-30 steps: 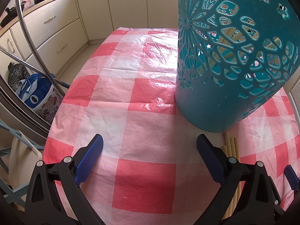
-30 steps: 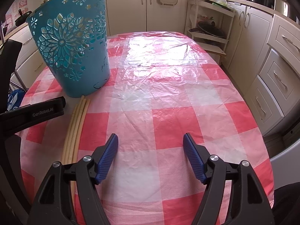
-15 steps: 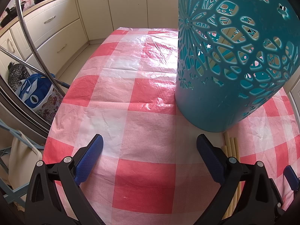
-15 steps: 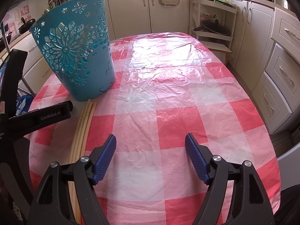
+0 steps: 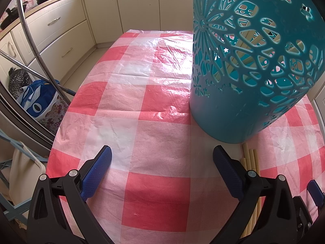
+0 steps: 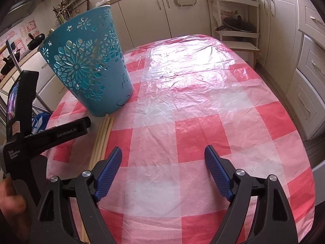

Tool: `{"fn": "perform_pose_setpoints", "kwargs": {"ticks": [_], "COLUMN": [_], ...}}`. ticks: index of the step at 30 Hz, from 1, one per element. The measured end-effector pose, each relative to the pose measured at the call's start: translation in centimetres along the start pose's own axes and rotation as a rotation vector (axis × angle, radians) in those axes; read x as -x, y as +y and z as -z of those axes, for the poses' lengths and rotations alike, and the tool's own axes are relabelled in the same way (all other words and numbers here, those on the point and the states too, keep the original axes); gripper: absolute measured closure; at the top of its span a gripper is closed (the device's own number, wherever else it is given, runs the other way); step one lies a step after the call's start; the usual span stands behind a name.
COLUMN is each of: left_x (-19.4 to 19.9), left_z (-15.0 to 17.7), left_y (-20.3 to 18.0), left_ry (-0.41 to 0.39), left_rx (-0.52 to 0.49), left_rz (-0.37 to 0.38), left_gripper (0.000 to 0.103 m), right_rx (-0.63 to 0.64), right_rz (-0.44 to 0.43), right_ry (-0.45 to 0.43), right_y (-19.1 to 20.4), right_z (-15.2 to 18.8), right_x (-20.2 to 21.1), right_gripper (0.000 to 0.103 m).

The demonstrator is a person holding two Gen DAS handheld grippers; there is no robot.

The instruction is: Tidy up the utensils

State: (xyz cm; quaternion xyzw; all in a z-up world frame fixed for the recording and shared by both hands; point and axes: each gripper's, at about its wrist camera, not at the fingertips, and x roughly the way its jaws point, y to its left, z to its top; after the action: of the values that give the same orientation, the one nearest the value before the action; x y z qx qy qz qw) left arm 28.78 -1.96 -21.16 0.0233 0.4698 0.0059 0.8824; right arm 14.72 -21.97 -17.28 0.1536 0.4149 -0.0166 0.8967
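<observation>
Chopsticks (image 6: pixel 102 137), a bundle of pale wooden sticks, lie flat on the red-and-white checked tablecloth (image 6: pixel 203 111), their far ends touching or just short of the base of the teal basket (image 6: pixel 87 65); which of the two cannot be told. The sticks run from the basket toward the near edge of the table, passing under the left finger of the right gripper (image 6: pixel 163 174) in the right wrist view.

The basket stands upright on the left part of the table, its wall pierced with flower-shaped cutouts. Through those cutouts, in the left wrist view, more pale sticks show leaning inside the basket (image 5: pixel 254 61).

The right gripper hovers over the near middle of the cloth. Its blue-padded fingers are spread and its jaws are opening, with only bare cloth between them. It touches nothing.

The left gripper (image 5: pixel 162 170) sits to the near left of the basket, its fingers spread wide, nothing between the pads. The ends of the loose chopsticks (image 5: pixel 250 158) lie just right of its right finger, apart from the pad. Part of a hand (image 6: pixel 10 203) shows at the left edge of the right wrist view, holding the left gripper's black body.

Cream kitchen cabinets (image 6: pixel 182 10) line the far wall.
</observation>
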Motion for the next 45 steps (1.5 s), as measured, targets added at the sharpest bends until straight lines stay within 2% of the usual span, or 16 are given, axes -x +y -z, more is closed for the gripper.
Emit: {"fn": "perform_pose_setpoints", "kwargs": {"ticks": [4, 7, 9, 10, 13, 16, 18, 22, 24, 30, 34, 36, 38, 45], "left_x": [0.0, 0.6, 1.8, 2.3, 3.1, 3.8, 3.6, 3.7, 3.8, 4.6, 4.8, 4.3, 3.8, 3.3], "left_z": [0.0, 0.4, 1.6, 2.3, 3.4, 3.9, 4.1, 4.3, 4.3, 4.3, 3.7, 3.4, 3.4, 3.4], "left_y": [0.1, 0.6, 1.5, 1.9, 2.9, 3.1, 3.0, 2.6, 2.3, 0.5, -1.4, -1.5, -1.8, -2.5], "left_ry": [0.004, 0.040, 0.015, -0.006, -0.020, -0.043, -0.029, -0.024, -0.024, -0.035, -0.031, -0.009, 0.015, 0.021], "left_rx": [0.005, -0.003, 0.039, 0.046, 0.065, 0.052, 0.042, 0.030, 0.020, -0.043, -0.086, -0.084, -0.081, -0.084], "left_rz": [0.004, 0.019, 0.038, 0.030, 0.037, 0.056, 0.084, 0.122, 0.135, 0.212, 0.207, 0.198, 0.192, 0.147], "left_gripper": [0.007, 0.008, 0.008, 0.008, 0.008, 0.008, 0.008, 0.008, 0.008, 0.008, 0.010, 0.018, 0.021, 0.021], "right_rx": [-0.004, 0.040, 0.076, 0.096, 0.161, 0.188, 0.197, 0.256, 0.292, 0.328, 0.253, 0.221, 0.213, 0.182], "right_rz": [-0.023, -0.041, -0.063, -0.071, -0.084, -0.083, -0.078, -0.013, 0.031, 0.040, 0.029, 0.012, 0.003, -0.035], "right_ry": [-0.004, -0.005, 0.014, 0.026, 0.044, 0.051, 0.055, 0.053, 0.050, 0.099, 0.113, 0.110, 0.104, 0.100], "right_y": [-0.1, 0.7, 1.6, 2.2, 4.2, 5.6, 6.1, 7.2, 7.6, 6.4, 3.4, 2.6, 2.4, 1.9], "right_z": [0.0, 0.1, 0.4, 0.6, 1.0, 1.1, 1.1, 1.2, 1.1, 0.4, -0.3, -0.3, -0.2, -0.3], "right_x": [0.2, 0.4, 0.2, 0.0, -0.3, -0.6, -0.9, -1.3, -1.5, -1.4, -1.1, -0.7, -0.6, -0.4], "right_gripper": [0.023, 0.023, 0.035, 0.038, 0.053, 0.057, 0.061, 0.064, 0.074, 0.090, 0.093, 0.095, 0.095, 0.092]}}
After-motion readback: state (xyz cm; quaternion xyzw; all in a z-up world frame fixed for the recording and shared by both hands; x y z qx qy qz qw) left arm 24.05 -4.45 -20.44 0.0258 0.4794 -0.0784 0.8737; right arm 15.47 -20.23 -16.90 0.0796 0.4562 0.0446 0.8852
